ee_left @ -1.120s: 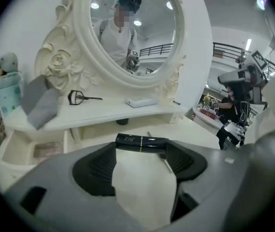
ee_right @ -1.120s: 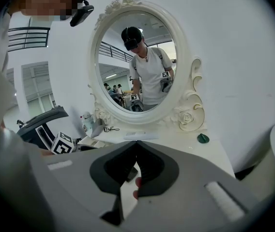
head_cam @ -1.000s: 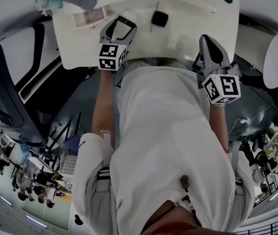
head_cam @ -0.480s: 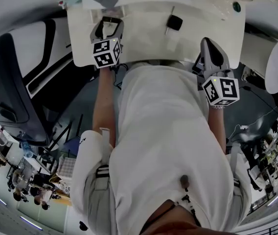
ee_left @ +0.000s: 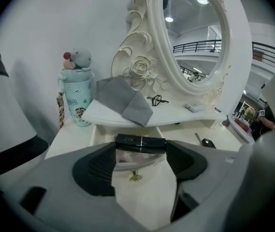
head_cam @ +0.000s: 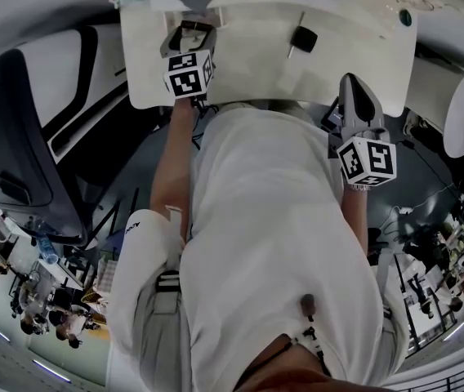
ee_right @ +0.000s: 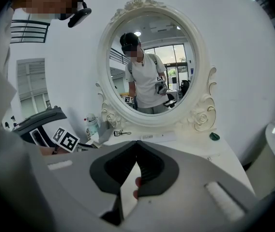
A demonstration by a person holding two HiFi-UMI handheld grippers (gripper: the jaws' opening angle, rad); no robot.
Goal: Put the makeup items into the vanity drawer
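Black makeup tube [ee_left: 140, 140], clamped crosswise, between jaw tips of left gripper [ee_left: 141, 150]

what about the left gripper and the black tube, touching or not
Touching. The left gripper view shows the black tube lying crosswise in the left gripper, one end pressed against each pad.

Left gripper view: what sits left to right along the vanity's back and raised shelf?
mint green cup with plush-toy lid → folded grey cloth → small black eyelash curler → small flat pale case
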